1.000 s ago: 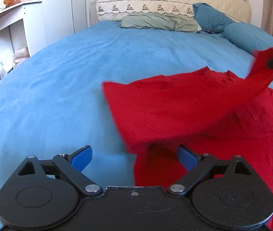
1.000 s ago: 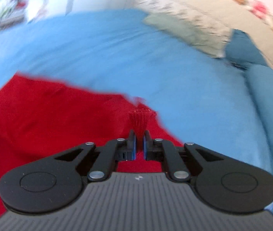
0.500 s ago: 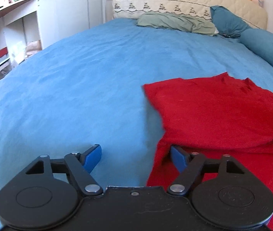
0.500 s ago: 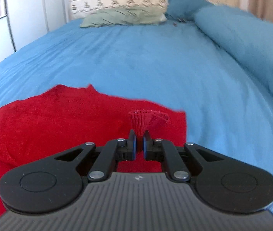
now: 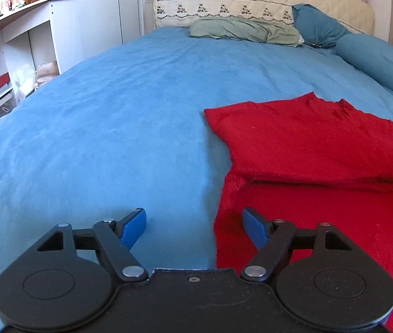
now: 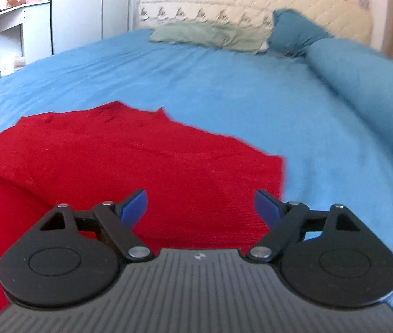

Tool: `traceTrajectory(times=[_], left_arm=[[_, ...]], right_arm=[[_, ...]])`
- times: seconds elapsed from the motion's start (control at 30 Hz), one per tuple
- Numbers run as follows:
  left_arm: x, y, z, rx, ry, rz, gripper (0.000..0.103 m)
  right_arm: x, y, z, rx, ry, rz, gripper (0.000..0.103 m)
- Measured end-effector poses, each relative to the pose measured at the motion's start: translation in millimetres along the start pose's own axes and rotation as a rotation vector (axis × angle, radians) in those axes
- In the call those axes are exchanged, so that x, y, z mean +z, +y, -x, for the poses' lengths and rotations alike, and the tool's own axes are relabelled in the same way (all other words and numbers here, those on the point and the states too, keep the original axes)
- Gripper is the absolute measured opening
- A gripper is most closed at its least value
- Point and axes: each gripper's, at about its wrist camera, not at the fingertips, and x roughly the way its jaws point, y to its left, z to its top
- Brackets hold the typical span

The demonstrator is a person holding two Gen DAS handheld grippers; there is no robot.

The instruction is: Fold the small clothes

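Right tool [image 6: 200,205] gapes over red garment's [image 6: 130,172] folded right edge.

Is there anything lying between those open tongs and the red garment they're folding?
Nothing visible does. The red garment lies directly under the right tongs, and its edge sits between the open left tongs on the blue bedspread.

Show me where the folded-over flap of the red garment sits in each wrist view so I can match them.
Left wrist: folded flap lies right of centre, beyond the open left gripper.
Right wrist: folded flap lies left of centre, just ahead of the open right gripper.
Shared landmark: the green pillow at the headboard.
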Motion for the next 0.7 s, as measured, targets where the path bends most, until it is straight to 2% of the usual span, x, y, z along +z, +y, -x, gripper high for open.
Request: traceTrajectory(times=[0.07,0.17,0.3,0.47,0.5,0.53,0.6,0.7], left_arm=[[-1,0,2,-0.003,0.002,0.007,0.080],[-1,-1,4,-0.002,0.008,0.002,0.080],[6,-4,18,-0.003,-0.001,-0.015,0.080],[31,-11,75,-0.035,-0.086,-0.043,0.081],[36,-13,90,-0.045,-0.106,-0.054,0.085],[40,-14,109,-0.061,-0.129,-0.063,0.093],[43,-16,142,-0.094,-0.157,-0.068,0.099],[37,-15,191,-0.141,-0.184,-0.059,0.100]], right_arm=[[-8,-3,-18,-0.020,0.091,-0.066,0.101],[-19,-10,-17,-0.030,0.053,-0.201,0.103],[-7,-1,-6,-0.054,0.077,-0.162,0.103],[11,-13,73,0.044,0.007,-0.237,0.103],[14,-16,91,0.055,-0.002,-0.258,0.103],[16,-19,111,0.061,-0.010,-0.267,0.103],[20,-24,153,0.056,-0.030,-0.256,0.103],[12,-25,213,0.031,-0.051,-0.199,0.103]])
